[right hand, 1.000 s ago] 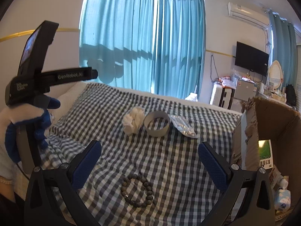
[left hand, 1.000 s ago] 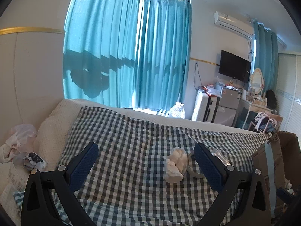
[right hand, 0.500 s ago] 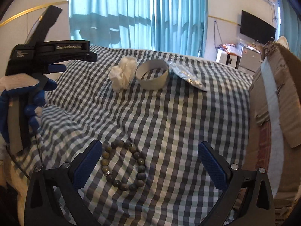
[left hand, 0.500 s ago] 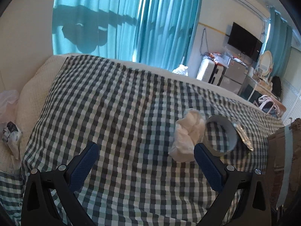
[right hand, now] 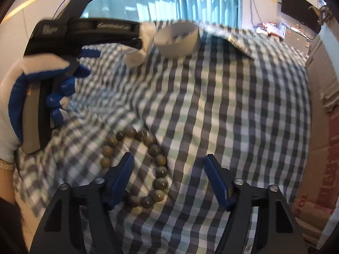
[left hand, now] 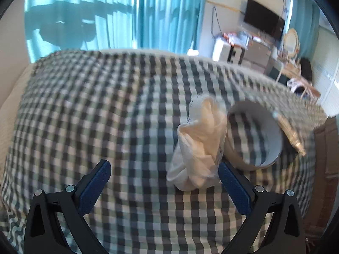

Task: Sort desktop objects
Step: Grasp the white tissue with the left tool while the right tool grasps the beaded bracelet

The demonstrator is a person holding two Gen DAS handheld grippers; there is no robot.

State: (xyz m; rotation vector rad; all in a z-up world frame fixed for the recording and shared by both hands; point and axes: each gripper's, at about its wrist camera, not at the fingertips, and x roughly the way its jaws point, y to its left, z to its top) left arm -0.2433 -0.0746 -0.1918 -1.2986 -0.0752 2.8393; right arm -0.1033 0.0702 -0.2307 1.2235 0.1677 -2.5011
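A bed under a checked cloth (left hand: 106,110) is carrying everything, teal curtains (left hand: 148,10) hanging behind. The right tongs (right hand: 167,170) have just been closing but are still gaping — part of the bead bracelet (right hand: 157,160) is lying between the jaws, unpinched. The left tongs (left hand: 164,168) are standing wide, the crumpled white wad (left hand: 199,148) just inside the right jaw. A tape ring (left hand: 254,135) is touching the wad toward the bed's far right corner.
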